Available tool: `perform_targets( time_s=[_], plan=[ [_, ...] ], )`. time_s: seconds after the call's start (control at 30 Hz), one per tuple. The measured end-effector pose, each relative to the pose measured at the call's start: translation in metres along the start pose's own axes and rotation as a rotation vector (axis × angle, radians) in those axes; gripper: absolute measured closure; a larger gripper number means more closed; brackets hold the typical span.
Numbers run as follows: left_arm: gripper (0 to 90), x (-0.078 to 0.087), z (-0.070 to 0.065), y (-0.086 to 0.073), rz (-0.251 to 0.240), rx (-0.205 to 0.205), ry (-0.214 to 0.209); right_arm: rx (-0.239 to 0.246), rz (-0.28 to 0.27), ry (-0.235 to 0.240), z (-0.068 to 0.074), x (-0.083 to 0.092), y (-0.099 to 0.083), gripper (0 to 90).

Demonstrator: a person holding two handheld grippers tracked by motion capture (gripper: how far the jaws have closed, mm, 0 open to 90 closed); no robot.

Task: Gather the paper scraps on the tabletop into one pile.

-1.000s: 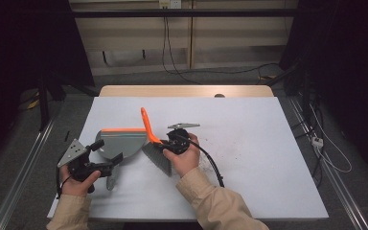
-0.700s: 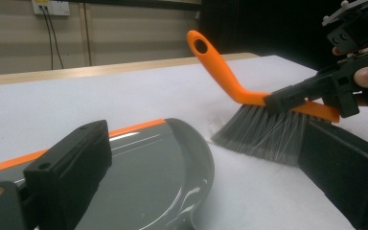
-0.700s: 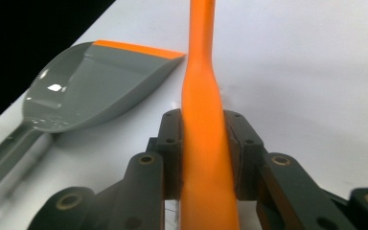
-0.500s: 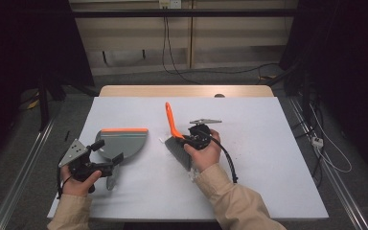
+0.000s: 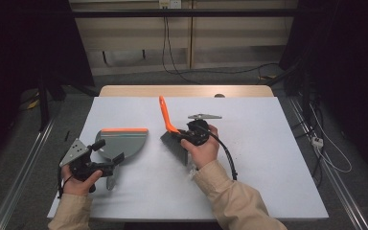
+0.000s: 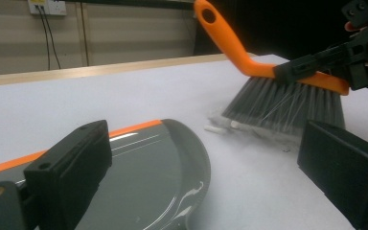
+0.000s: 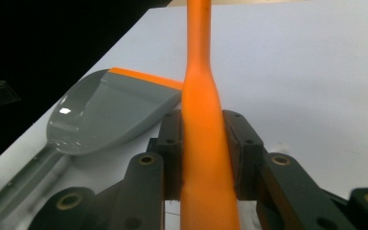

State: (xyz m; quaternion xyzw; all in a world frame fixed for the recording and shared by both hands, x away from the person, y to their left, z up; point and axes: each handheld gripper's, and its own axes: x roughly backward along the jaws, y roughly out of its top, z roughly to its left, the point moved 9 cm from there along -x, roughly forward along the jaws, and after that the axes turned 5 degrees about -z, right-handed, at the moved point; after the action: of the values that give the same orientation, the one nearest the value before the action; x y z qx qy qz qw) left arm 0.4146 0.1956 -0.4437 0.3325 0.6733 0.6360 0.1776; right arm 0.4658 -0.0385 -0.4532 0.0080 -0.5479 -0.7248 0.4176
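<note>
I have carried the brush [image 5: 175, 136] to the right, away from the dustpan [image 5: 123, 143]. One second ago its bristles were just at the pan, half a second ago already apart from it, and now it stands a bit further right with a clear strip of white counter [image 5: 268, 158] between the two. The pan itself did not move, and my left hand stayed where it was.

My right gripper [image 5: 190, 135] is clenched on the orange handle of the brush; in the right gripper view both pads press the flat sides of it [image 7: 206, 143]. My left gripper [image 5: 106, 159] is near the grey stem of the pan, at the pan's near end. In the left gripper view its jaws stand wide apart, and I cannot tell if they pinch the stem.

I judge this as the back-stroke of sweeping: the brush is taken away so it can come back and push dirt towards the pan. Some small pale crumbs [image 6: 218, 127] lie on the counter just under the bristle tips, on the side of the pan.

The brush has a curved, smooth plastic handle with a hole at its end, and dense grey bristles that fan out a little. The pan is glossy grey plastic, shallow and rounded, with a straight orange lip. The counter is matt white.
</note>
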Motion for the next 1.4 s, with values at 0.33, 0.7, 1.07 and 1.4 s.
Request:
perform_targets(
  time_s=[0.33,0.7,1.07,1.4],
  plan=[
    [4.3,0.001,0.001,0.001,-0.009,0.012,0.003,-0.012,0.053,0.004,0.012,-0.04,-0.015,71.7],
    [4.3,0.0,0.0,0.0,-0.006,0.009,0.005,-0.01,0.037,-0.092,-0.029,-0.008,0.0,71.8],
    [4.3,0.0,0.001,0.0,0.003,-0.004,0.003,0.082,0.01,0.124,0.006,0.012,0.014,71.8],
    [4.3,0.001,0.001,0.0,-0.001,0.005,0.006,0.185,0.087,0.294,0.026,0.027,-0.014,71.8]
  ],
)
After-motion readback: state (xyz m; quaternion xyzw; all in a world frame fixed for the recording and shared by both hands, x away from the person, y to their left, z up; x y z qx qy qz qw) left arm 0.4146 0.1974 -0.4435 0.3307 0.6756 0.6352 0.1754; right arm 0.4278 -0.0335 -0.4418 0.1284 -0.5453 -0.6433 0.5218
